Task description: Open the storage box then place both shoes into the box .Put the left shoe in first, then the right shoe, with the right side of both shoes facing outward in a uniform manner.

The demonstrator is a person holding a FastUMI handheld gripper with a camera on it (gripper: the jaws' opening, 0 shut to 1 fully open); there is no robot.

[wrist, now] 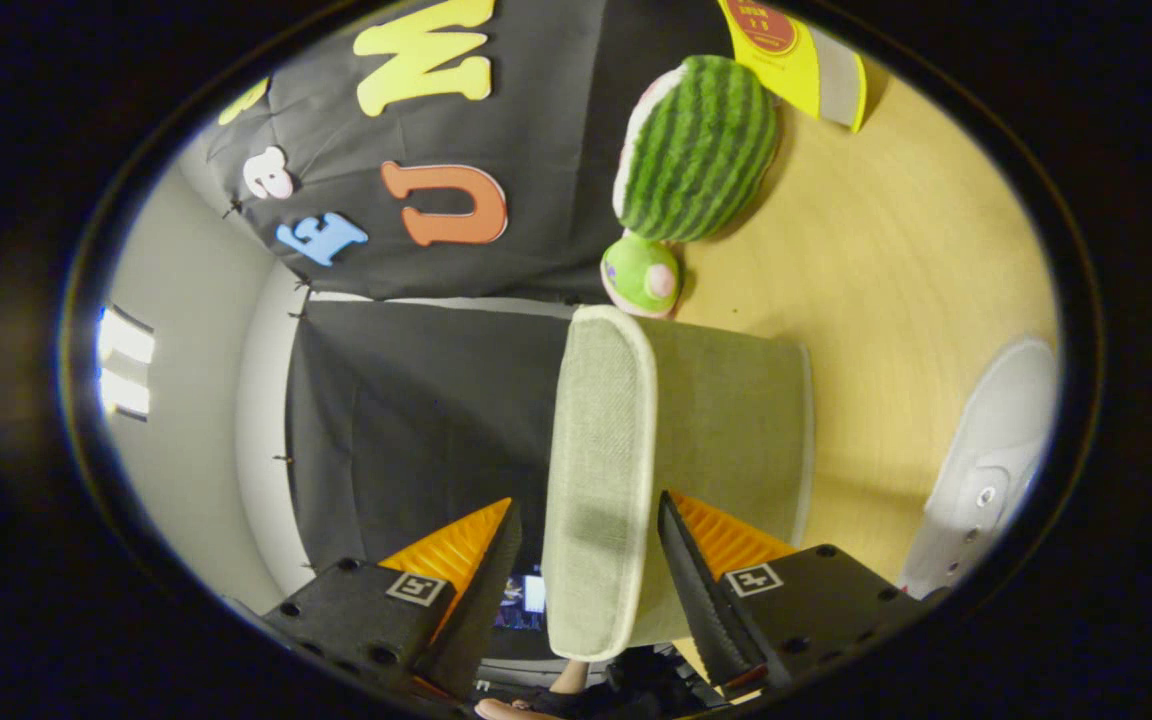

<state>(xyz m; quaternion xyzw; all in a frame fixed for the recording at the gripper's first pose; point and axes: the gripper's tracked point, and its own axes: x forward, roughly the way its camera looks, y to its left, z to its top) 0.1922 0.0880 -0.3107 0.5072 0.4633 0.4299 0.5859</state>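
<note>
Gripper (591,580): fingers apart, straddling storage box lid (601,480), not seen pressing. Lid: grey-green woven fabric, pale piped rim, rounded corners. White shoe (986,470) at 3 o'clock on wood counter (886,260), well apart. Watermelon plush (696,150) w/ small green plush (641,275) at 12. Bare counter btwn box & shoe.
</note>
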